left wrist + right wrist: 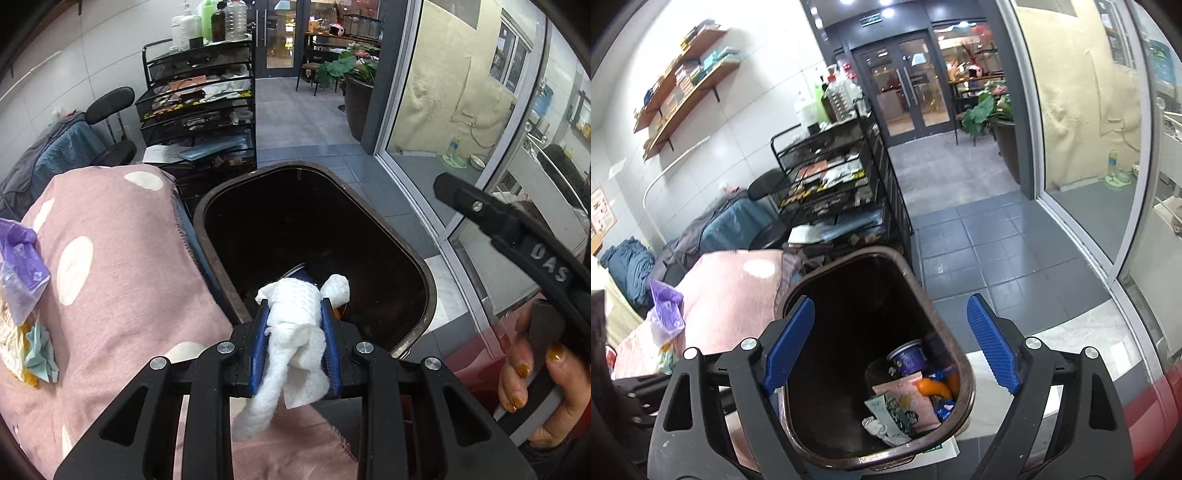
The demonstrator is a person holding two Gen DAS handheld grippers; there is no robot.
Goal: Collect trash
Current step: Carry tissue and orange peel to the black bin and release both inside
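Note:
My left gripper [298, 308] is shut on a crumpled white tissue [295, 332], held just over the near rim of a dark brown trash bin [424, 273]. A blue cup shows in the bin behind the tissue. My right gripper [892, 336] stands open above the same bin [967, 373], nothing between its blue pads [993, 347]. Inside lie a purple cup [908, 356], a pink packet [912, 400], an orange item [934, 387] and a green-white wrapper [890, 417]. In the left wrist view a hand [535, 384] holds the right gripper's black body at the right edge.
A pink spotted blanket [118, 266] lies left of the bin, with a purple plastic bag [20, 258] and more scraps [37, 354] on it. A black mesh rack [199, 110] stands behind. A glass partition [461, 122] runs along the right, above grey tiled floor [990, 236].

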